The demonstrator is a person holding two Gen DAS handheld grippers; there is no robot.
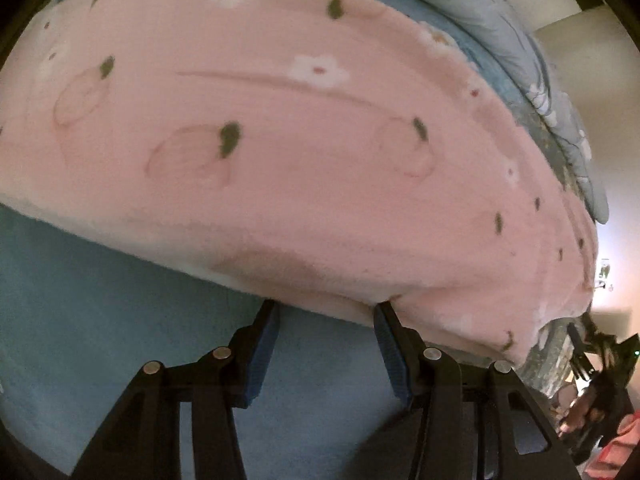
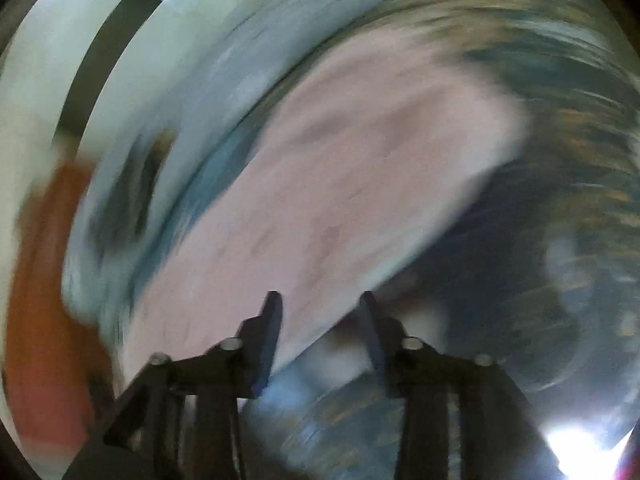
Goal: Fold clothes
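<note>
A pink fleece garment (image 1: 300, 140) printed with white flowers and green leaves lies spread on a blue bedsheet (image 1: 100, 312). My left gripper (image 1: 326, 312) is open at the garment's near folded edge. Its right fingertip (image 1: 386, 316) touches that edge and its left fingertip (image 1: 268, 312) sits just below it, with only sheet between the pads. The right wrist view is heavily blurred. There the pink garment (image 2: 352, 168) fills the middle, and my right gripper (image 2: 320, 300) stands open over its near edge with nothing pinched.
A grey-blue flowered quilt (image 1: 500, 28) is bunched along the far side of the bed. A dark patterned cover (image 2: 560, 168) lies right of the garment. An orange-red shape (image 2: 44, 280) is at the left. A hand with a black tool (image 1: 600, 364) shows at the right edge.
</note>
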